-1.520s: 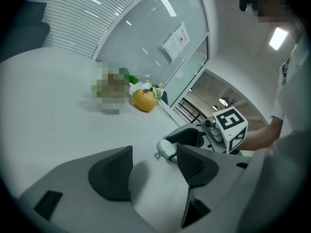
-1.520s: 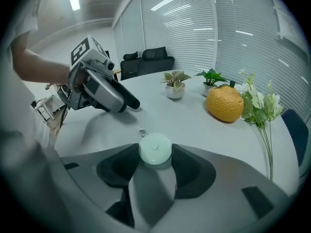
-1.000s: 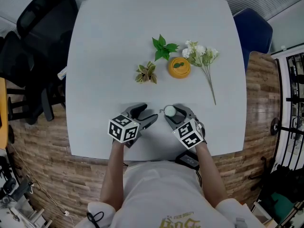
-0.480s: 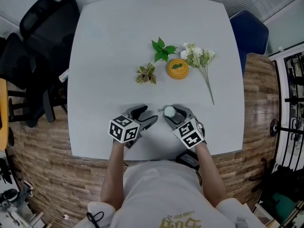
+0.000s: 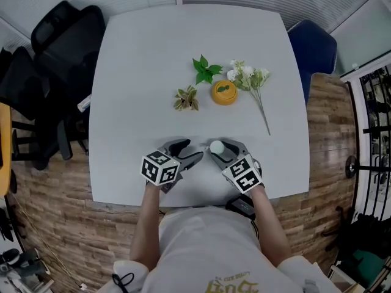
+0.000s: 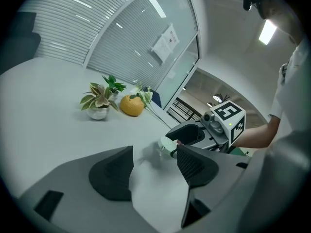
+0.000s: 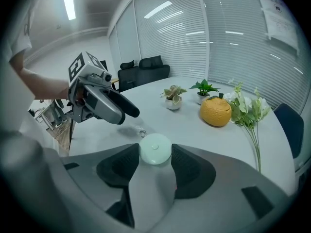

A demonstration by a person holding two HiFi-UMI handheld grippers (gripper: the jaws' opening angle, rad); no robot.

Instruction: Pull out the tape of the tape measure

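The right gripper has its jaws set fairly wide and pressed on the round pale green tape measure, held just above the table near its six o'clock edge. The small pull tab hangs from the case toward nine o'clock. There the left gripper waits with its jaws apart and nothing between them. The tab is tiny, so the left jaws could close beside it or catch only its tip and slip off. A hard pull could also twist the smooth case out of the right pads. Around twelve o'clock, well apart from both grippers, a small white pot holds a variegated plant and another pot holds a green one. The orange pumpkin-shaped jar looks lidded, its contents unseen. A flower sprig lies loose at one o'clock
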